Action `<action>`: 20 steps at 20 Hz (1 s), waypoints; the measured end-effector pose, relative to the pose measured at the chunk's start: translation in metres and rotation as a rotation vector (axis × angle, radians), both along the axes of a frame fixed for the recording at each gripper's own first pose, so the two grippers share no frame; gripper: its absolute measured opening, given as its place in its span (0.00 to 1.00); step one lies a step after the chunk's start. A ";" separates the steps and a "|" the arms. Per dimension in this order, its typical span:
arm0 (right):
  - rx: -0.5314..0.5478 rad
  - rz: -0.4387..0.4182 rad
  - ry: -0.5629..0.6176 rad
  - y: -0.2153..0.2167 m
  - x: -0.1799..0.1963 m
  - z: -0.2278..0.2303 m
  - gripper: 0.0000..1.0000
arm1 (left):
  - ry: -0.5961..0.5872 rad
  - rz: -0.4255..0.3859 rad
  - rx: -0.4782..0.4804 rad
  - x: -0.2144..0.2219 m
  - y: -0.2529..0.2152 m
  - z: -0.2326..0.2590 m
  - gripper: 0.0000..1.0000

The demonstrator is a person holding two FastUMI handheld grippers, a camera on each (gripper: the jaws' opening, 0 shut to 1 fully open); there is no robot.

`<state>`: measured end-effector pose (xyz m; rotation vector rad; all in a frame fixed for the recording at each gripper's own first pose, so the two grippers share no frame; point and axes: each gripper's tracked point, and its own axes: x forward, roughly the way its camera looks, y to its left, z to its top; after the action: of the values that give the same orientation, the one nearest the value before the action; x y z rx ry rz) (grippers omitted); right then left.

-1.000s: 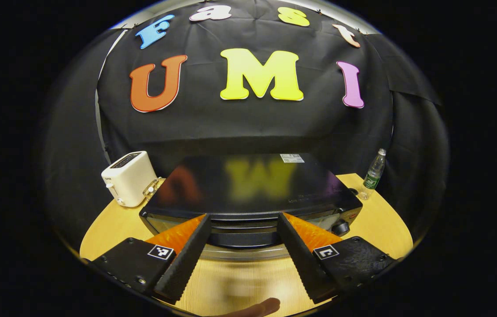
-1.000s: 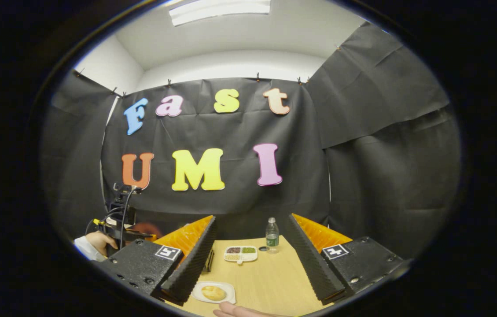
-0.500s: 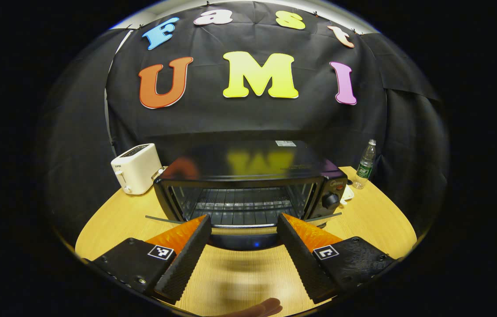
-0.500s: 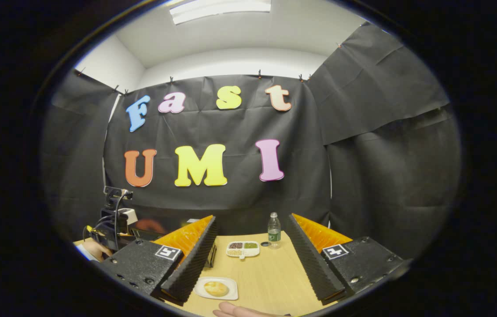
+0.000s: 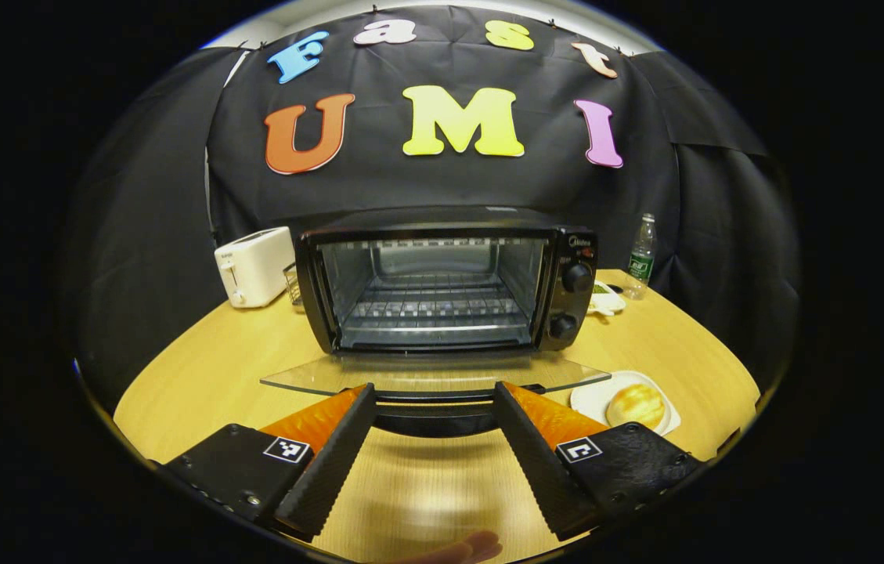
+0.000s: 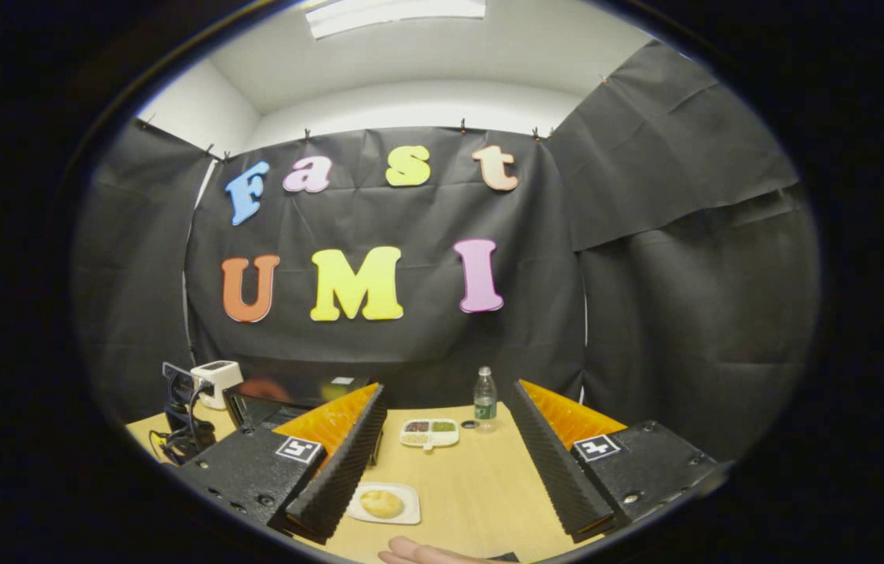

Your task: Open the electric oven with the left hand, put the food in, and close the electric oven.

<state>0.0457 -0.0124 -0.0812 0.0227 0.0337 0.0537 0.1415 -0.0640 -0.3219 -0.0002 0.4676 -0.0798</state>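
Round wooden table [image 5: 214, 368] under everything I see. On it, straight ahead in my left gripper view, the electric oven [image 5: 442, 282], black, front wide open, wire rack inside bare. Its glass door [image 5: 434, 374] is folded down flat toward me, dark handle edge sitting between my left gripper [image 5: 434, 462] fingers but touching neither, as far as I can tell. My left jaws are spread wide, nothing in them. Two black knobs [image 5: 576, 277] stacked on the oven's right side panel. White toaster [image 5: 254, 265] just left of the oven, apart from it. Clear water bottle [image 5: 640, 257] upright at the back right, near the cloth wall. Small divided dish [image 5: 604, 298] with bits of food between the bottle and the oven.

Food: a round golden bun [image 5: 634, 404] on a white plate [image 5: 589, 398], on the table right of the open door, outside the oven. In my right gripper view the bun's plate lies low by my left finger. My right gripper [image 6: 442, 462] hangs over the table, jaws spread, empty. A fingertip [image 6: 418, 552] of the holding hand shows at the bottom edge there.
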 end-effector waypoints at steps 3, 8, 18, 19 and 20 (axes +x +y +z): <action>-0.008 0.006 0.020 0.002 0.000 -0.009 0.96 | 0.038 0.009 -0.007 -0.013 -0.001 -0.024 0.99; -0.015 0.014 0.044 0.003 0.003 -0.019 0.97 | 0.099 0.018 -0.032 -0.020 -0.003 -0.058 0.96; -0.077 0.019 0.127 0.015 0.011 -0.056 0.97 | -0.068 0.048 -0.014 -0.038 0.017 0.034 0.96; -0.073 0.021 0.138 0.017 0.013 -0.062 0.97 | -0.103 0.055 -0.014 -0.042 0.022 0.055 0.96; -0.069 0.022 0.149 0.018 0.015 -0.068 0.97 | -0.137 0.062 -0.016 -0.046 0.027 0.075 0.95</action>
<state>0.0606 0.0059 -0.1494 -0.0431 0.1849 0.0728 0.0952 -0.0370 -0.2467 -0.0251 0.3300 -0.0221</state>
